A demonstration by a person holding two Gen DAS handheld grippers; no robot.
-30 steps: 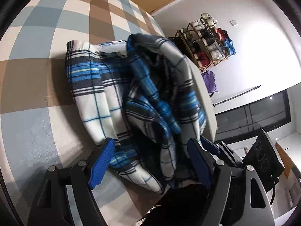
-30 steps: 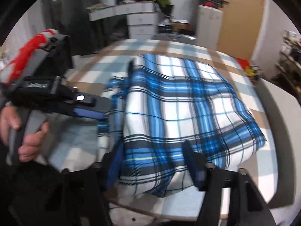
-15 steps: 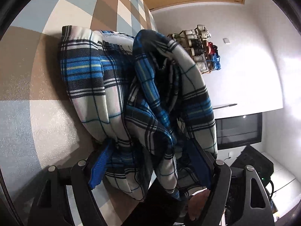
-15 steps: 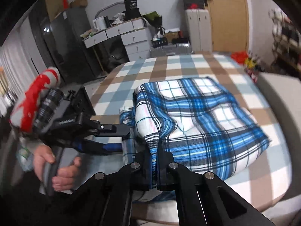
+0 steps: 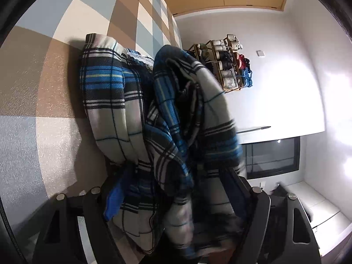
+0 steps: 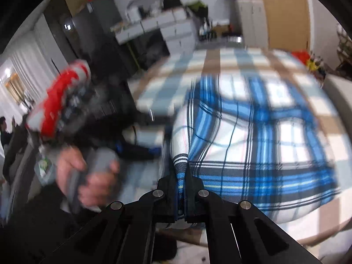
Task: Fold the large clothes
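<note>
left gripper point(image 5: 176, 198): spread wide, thick bunch of plaid point(image 5: 136, 101) filling the gap, grip not certain | plaid: folded heap on checked bed point(image 5: 55, 70), near edge reaching both grippers | right gripper point(image 6: 180, 182): pinched tight on plaid's near edge, right of left gripper

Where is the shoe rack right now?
In the left wrist view the shoe rack stands against the white wall, upper middle-right of frame, just beyond the bunched plaid blanket; the right wrist view shows only its edge.
</note>
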